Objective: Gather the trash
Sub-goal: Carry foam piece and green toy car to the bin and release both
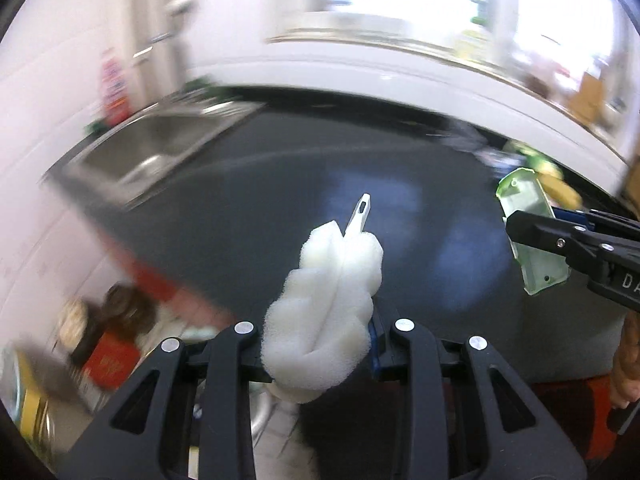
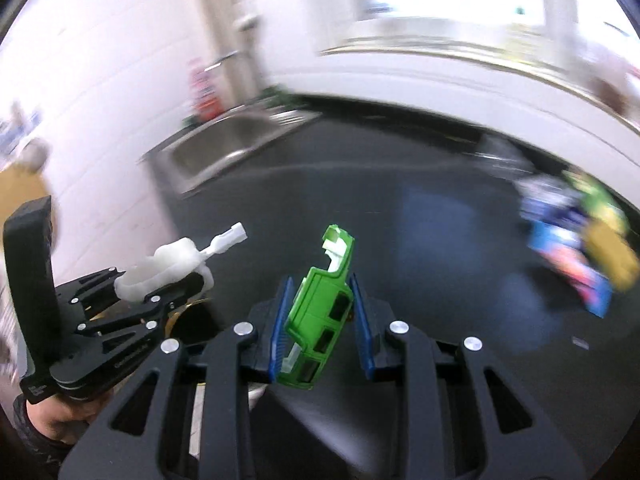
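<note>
Collection under way: left gripper (image 1: 320, 344) clamped on white foam brush head (image 1: 324, 312), right gripper (image 2: 320, 320) clamped on green plastic toy-car shell (image 2: 320, 320); colourful litter (image 2: 576, 248) remains at tabletop (image 2: 400, 220) far-right edge.

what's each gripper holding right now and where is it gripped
Left gripper: a white sponge brush, gripped at the lower end of its foam head, plastic tip pointing away. Right gripper: a green plastic piece, gripped across its lower half.

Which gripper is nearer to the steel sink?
Left. The left gripper, holding white foam, is on the steel sink side; the right gripper is beside it, farther away.
</note>
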### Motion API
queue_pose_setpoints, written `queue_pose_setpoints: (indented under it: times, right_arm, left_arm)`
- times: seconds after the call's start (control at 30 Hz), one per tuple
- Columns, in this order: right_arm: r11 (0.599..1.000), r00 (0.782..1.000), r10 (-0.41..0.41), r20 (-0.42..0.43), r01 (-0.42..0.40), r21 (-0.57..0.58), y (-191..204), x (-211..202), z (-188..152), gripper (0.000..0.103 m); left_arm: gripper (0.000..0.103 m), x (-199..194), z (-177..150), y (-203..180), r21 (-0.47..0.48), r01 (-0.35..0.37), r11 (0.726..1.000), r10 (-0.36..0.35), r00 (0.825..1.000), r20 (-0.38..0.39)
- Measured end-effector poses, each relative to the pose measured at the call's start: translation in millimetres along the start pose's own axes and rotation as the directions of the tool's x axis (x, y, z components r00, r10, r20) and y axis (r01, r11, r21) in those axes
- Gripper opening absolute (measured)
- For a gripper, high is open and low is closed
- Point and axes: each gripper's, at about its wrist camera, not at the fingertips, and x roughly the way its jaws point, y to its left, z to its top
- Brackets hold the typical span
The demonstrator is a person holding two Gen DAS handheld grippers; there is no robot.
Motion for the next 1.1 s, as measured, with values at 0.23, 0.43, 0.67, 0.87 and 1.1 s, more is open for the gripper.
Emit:
queue_pose_setpoints:
  times: [0.23,0.43,0.67,0.87,1.1]
  right_arm:
    - [0.955,0.965,0.232,-0.12,-0.249,-0.162,139,82,4,0.029]
    - [0.909,0.93,0.291,-0.226,-0.342,-0.238,213,125,-12,0.029]
    - [0.883,0.897,0.274,-0.347,-0.377,-0.279,253,192,-37,0.029]
    - [0.892,0.858,0.211,-0.469,-0.365,-0.265,268,292,-76,0.029]
    - [0.91,0.817,0.148,-0.557,-0.333,-0.246,266,349,-107,0.03]
  left_arm:
    - [0.03,-18,-54,128,-0.19,-0.218,0.957,0.205,0.975,-0.089]
    - [0.03,-23,-97,189,-0.293,-0.289,0.911,0.251,0.954,-0.161]
    - [0.03,28,-138,224,-0.351,-0.264,0.899,0.189,0.954,-0.232]
    - [0.03,106,-182,256,-0.415,-0.242,0.877,0.128,0.95,-0.283]
    - [0.035,156,-210,271,-0.495,-0.205,0.844,0.031,0.941,-0.336]
